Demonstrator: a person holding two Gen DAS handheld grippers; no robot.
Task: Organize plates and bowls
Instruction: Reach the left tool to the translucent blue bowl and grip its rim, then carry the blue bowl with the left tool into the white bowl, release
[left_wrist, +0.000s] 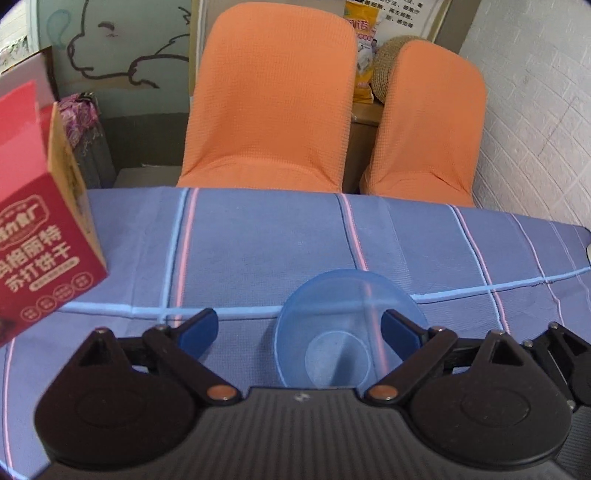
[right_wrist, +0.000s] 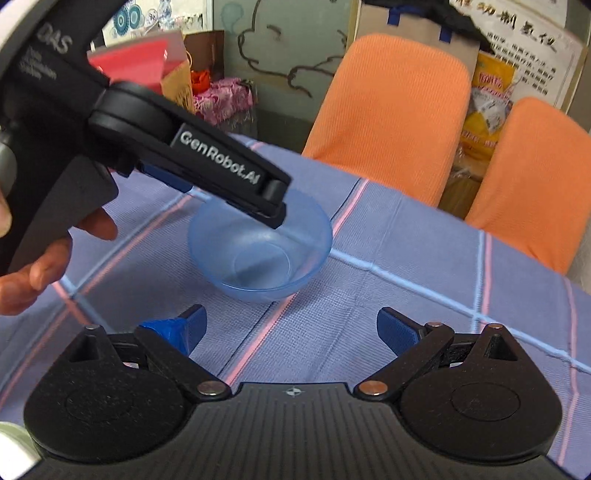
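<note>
A clear blue plastic bowl (left_wrist: 343, 325) stands upright on the blue striped tablecloth (left_wrist: 258, 243). My left gripper (left_wrist: 299, 328) is open and hovers over the bowl, its right finger at the bowl's right rim and its left finger well off to the left. In the right wrist view the same bowl (right_wrist: 266, 254) sits ahead, with the left gripper's black finger (right_wrist: 229, 173) reaching over its near-left rim. My right gripper (right_wrist: 291, 328) is open and empty, a short way in front of the bowl above the cloth.
A red biscuit box (left_wrist: 40, 236) stands at the table's left. Two orange-covered chairs (left_wrist: 273, 99) (left_wrist: 428, 122) stand behind the far table edge (left_wrist: 332, 194). A white brick wall (left_wrist: 535, 122) is on the right.
</note>
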